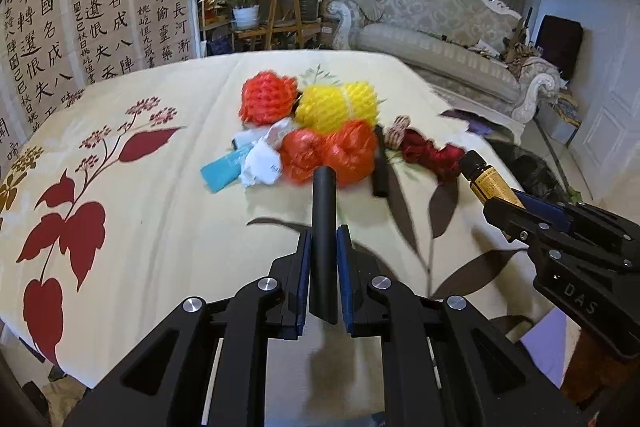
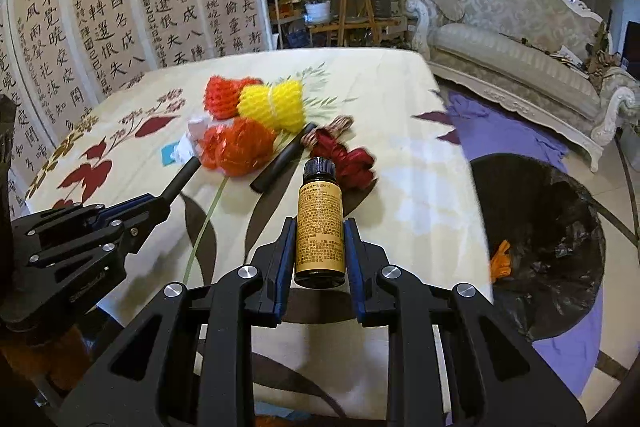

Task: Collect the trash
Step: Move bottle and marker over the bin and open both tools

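The left gripper (image 1: 323,251) is clamping a matte black tube (image 1: 323,227), its long axis pointing forward toward the trash pile (image 1: 320,131) on the table (image 1: 140,227). The right gripper (image 2: 319,247) is squeezing a small brown bottle (image 2: 319,227) (yellow label, black cap), cap pointing forward, with the bin (image 2: 560,227) lying to its right.
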Available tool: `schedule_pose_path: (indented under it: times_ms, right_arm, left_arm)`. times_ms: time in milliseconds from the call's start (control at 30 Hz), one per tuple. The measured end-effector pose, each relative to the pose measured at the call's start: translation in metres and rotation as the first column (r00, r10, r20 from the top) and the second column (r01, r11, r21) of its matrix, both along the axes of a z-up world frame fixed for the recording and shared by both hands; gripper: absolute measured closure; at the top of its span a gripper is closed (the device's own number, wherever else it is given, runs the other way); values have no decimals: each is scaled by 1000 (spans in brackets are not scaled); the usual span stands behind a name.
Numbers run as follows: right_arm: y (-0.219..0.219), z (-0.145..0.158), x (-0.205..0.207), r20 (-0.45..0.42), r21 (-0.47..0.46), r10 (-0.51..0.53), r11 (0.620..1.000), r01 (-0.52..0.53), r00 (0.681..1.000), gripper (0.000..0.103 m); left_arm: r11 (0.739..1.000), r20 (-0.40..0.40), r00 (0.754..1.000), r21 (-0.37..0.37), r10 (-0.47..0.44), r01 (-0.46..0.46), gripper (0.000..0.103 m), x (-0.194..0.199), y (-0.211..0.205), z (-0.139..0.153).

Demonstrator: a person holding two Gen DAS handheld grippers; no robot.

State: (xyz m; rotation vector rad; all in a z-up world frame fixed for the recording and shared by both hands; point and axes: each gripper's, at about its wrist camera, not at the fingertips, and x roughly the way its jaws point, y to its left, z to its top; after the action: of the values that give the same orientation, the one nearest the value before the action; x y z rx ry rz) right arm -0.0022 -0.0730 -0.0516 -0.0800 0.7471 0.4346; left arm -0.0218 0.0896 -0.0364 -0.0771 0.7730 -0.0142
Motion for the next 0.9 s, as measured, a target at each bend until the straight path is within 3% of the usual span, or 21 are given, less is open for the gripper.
schedule_pose_path:
  times_ms: [300, 600, 900]
  right_arm:
    - [-46, 18, 9, 67, 11, -146, 989, 145, 987, 80]
    - [-113, 14, 32, 94, 2, -326, 945, 328, 941, 80]
    - [-150, -2, 52, 90, 5, -395, 918, 396, 914, 80]
  left_arm:
    - [996, 65, 995, -10, -82, 83, 89, 20, -36, 20]
    - [977, 116, 970, 0, -214, 215, 89, 56, -102, 30]
    - [954, 88, 951, 37, -298, 296, 89, 91, -160, 18]
